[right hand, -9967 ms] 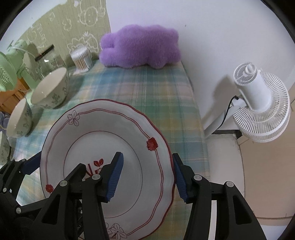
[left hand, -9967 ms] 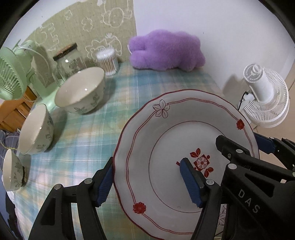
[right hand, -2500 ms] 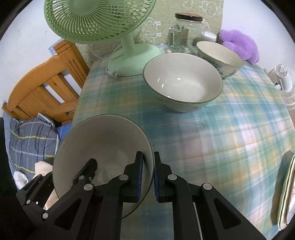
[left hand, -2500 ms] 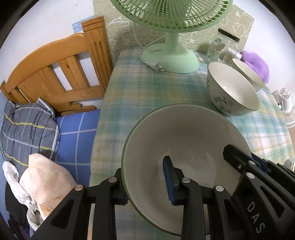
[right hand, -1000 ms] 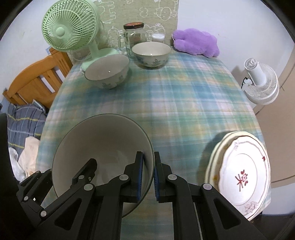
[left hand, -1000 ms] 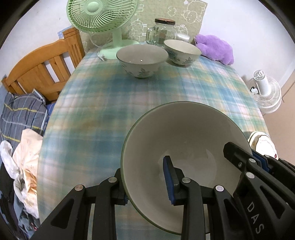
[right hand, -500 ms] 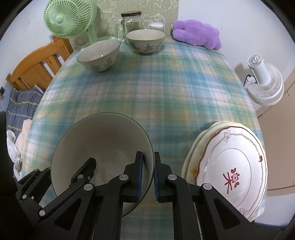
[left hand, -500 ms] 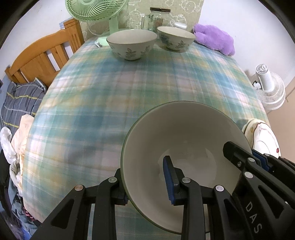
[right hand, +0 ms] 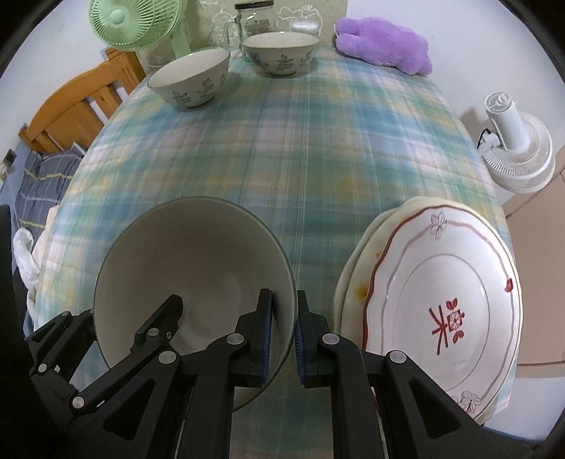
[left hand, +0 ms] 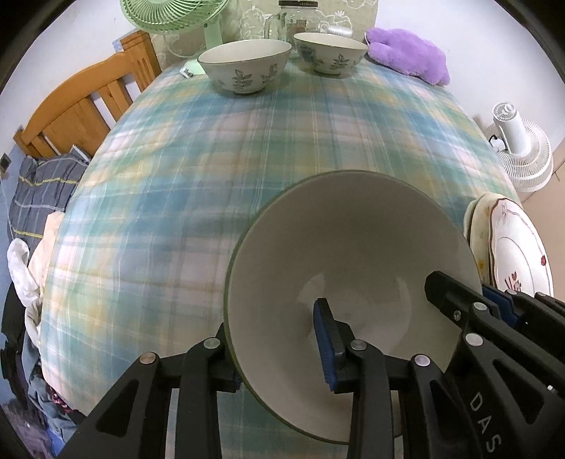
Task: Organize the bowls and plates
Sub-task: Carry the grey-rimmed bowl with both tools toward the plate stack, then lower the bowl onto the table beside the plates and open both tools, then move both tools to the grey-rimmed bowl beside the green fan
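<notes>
A large cream ceramic bowl with a thin dark green rim (left hand: 353,268) fills the lower centre of the left wrist view and the lower left of the right wrist view, over the near part of a round table under a blue, green and yellow plaid cloth (left hand: 247,148).

The right gripper (right hand: 284,330) is clamped on the bowl's right wall, one blue pad inside and one outside. The left gripper (left hand: 279,339) straddles the bowl's left wall, one finger outside the rim and the blue-padded one inside; its jaws are opening, and the inner pad appears to stand clear of the wall.

Just right of the bowl, at the table's near right edge, sits a stack of white scalloped plates, the top one with a red rim line and red flower motif (right hand: 445,310); the gap between stack and bowl is narrow.

Far across the cloth, in the upper part of both frames, stand two more leaf-patterned cream bowls, one at left (right hand: 190,81) and one at right (right hand: 280,53), well apart from the held bowl. Behind them are a pale green desk fan (right hand: 136,21) and a clear glass jar with a dark lid (right hand: 254,17); a purple plush toy (right hand: 383,44) lies at upper right.

Off the table, a white floor fan (right hand: 515,148) stands at right, and an orange wooden bedframe (left hand: 81,106) with striped bedding (left hand: 39,190) lies at left.
</notes>
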